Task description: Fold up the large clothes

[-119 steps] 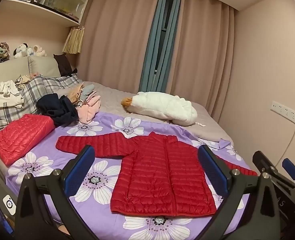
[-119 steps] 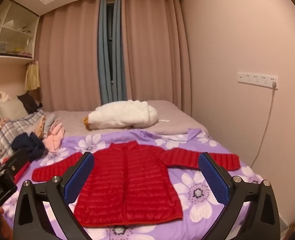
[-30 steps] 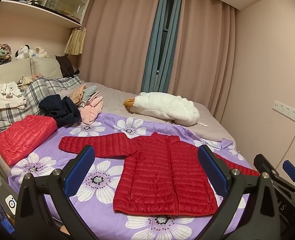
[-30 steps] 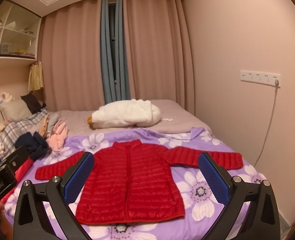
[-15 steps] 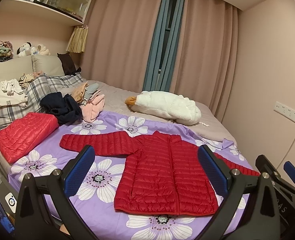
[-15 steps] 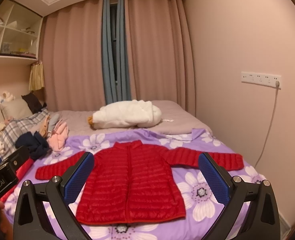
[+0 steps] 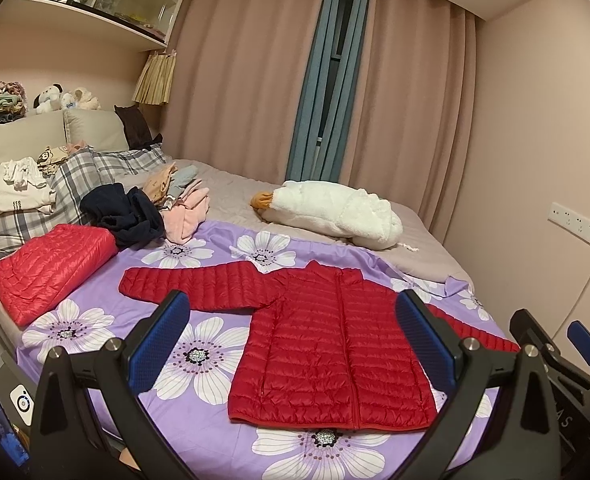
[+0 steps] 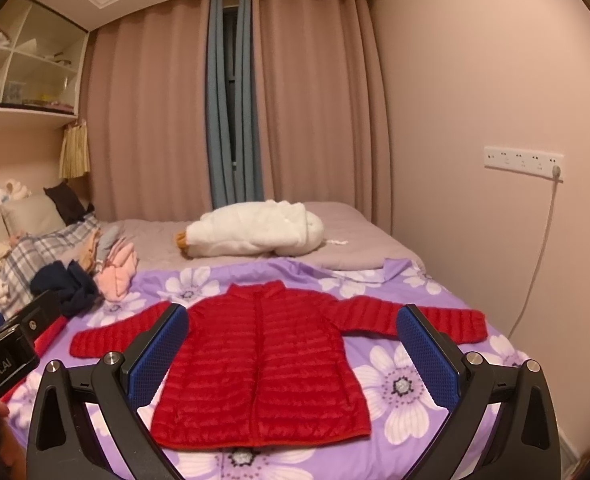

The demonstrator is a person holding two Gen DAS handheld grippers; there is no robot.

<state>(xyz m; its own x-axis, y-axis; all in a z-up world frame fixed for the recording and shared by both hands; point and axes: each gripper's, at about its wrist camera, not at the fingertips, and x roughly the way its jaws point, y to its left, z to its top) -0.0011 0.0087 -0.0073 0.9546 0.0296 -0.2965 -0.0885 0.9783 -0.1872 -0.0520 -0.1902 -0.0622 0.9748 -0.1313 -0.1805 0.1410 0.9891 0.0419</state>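
Both views crept nearer the red jacket [image 7: 335,344], clothes pile [image 7: 135,212] beyond.

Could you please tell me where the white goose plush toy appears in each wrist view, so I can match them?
Left wrist: white goose plush toy right of centre, on the grey cover beyond the red jacket.
Right wrist: goose at centre, directly behind the jacket.
Shared landmark: blue curtain strip.

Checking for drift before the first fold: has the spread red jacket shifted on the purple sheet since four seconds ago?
No. The red jacket lies flat against the same flowers of the purple sheet, hem above the same bloom; only the cameras drifted slightly.
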